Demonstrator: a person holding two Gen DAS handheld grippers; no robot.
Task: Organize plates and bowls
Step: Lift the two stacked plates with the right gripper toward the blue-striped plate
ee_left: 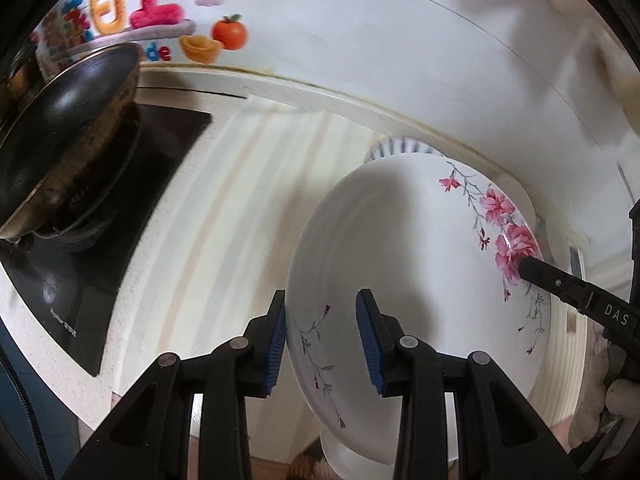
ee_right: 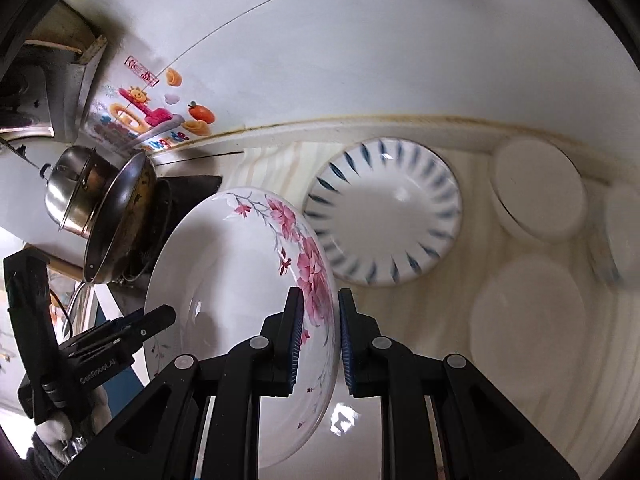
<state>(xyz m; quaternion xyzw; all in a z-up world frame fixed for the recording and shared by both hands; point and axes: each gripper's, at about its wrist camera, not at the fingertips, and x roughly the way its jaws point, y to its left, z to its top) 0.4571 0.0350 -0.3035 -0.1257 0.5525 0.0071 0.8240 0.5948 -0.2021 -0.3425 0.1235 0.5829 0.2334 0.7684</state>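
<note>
A white plate with pink flowers (ee_left: pixel 400 264) is held tilted above the counter between both grippers. My left gripper (ee_left: pixel 322 340) straddles its near rim with the jaws apart, one pad against the underside. My right gripper (ee_right: pixel 318 344) is shut on the opposite flowered rim (ee_right: pixel 316 280). The left gripper also shows in the right wrist view (ee_right: pixel 152 320), and the right gripper shows in the left wrist view (ee_left: pixel 532 268). A blue-striped plate (ee_right: pixel 384 212) lies flat on the counter just behind; only its edge (ee_left: pixel 396 146) shows in the left wrist view.
A dark wok (ee_left: pixel 68 120) sits on the black stove (ee_left: pixel 80 280) at the left, with a steel pot (ee_right: pixel 72 192) behind it. Several plain white dishes (ee_right: pixel 536 188) (ee_right: pixel 528 316) lie on the counter at the right. A white tiled wall (ee_right: pixel 400 40) backs the counter.
</note>
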